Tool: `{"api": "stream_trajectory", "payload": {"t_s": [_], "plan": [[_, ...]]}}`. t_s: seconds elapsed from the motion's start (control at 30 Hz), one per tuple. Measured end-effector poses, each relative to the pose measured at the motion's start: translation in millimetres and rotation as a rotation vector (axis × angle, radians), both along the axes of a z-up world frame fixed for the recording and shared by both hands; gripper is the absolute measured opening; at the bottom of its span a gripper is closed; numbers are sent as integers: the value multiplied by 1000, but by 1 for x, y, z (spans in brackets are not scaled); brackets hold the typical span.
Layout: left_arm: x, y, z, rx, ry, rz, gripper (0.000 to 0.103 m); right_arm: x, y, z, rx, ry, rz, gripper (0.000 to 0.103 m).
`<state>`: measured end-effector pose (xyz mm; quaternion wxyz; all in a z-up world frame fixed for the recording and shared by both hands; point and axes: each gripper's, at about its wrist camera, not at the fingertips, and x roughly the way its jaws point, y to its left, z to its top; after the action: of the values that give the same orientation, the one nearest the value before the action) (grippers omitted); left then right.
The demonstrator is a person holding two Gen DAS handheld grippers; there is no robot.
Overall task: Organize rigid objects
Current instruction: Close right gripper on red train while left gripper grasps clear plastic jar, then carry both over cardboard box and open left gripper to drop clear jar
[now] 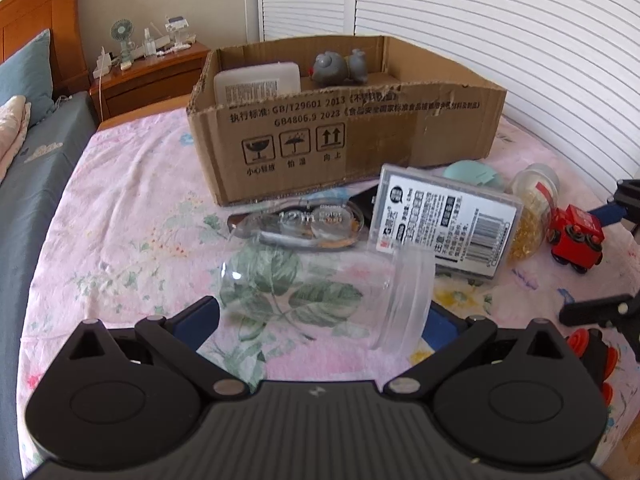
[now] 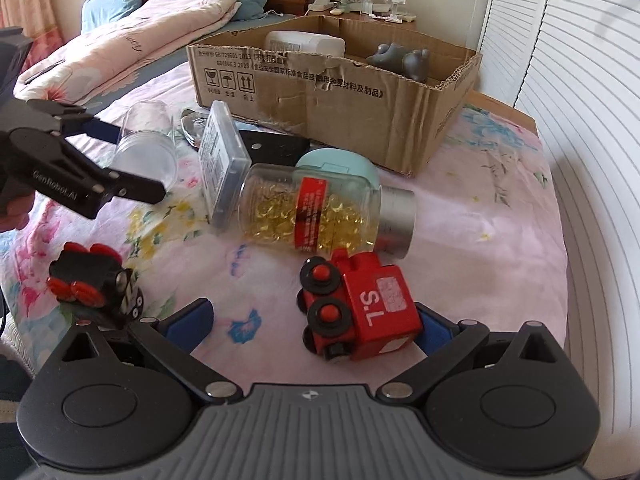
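A: Your left gripper (image 1: 320,320) is spread wide, fingers either side of the clear jar (image 1: 326,292). Jar lies on its side, lower centre of the left wrist frame, wide mouth toward the right finger. Can't tell if the pads touch it.

B: Right one?

A: Your right gripper (image 2: 312,326) is spread too. Red toy train (image 2: 356,312) sits between the fingers, close against the right finger (image 2: 434,328), lower centre-right of the right wrist frame. Black toy car (image 2: 96,284) is at lower left, outside the left finger.

B: Further out?

A: Capsule bottle (image 2: 320,212) lies on its side mid-frame, labelled plastic case (image 2: 222,160) leaning beside it. Cardboard box (image 2: 340,92) is at upper centre, grey figure (image 2: 404,60) and white container (image 2: 304,42) inside.
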<state>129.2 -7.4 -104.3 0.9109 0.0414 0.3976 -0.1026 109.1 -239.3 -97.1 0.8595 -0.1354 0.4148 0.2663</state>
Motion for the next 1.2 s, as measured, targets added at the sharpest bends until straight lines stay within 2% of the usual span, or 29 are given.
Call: {"api": "stream_trajectory", "payload": {"t_s": [0.1,0.2,0.4,0.57,0.67,1.2], "plan": [[1,-3,3,4,-17,-5,102,1,-1,0,1,-3,-2,103],[1,-7,5,25,-37,-15,102,5,-3,2,-2,-11,2,97],[3,-11,7,35,-40,-20,99,10,-11,5,1,-24,8,82],[4,-9,10,38,-40,-19,98,6,-14,8,4,-40,5,62],[5,-8,11,41,-38,-14,98,2,-14,10,-4,-47,-1,56],[-7,-6,39,74,-40,-121,98,-13,-14,29,-46,-64,-9,54]]}}
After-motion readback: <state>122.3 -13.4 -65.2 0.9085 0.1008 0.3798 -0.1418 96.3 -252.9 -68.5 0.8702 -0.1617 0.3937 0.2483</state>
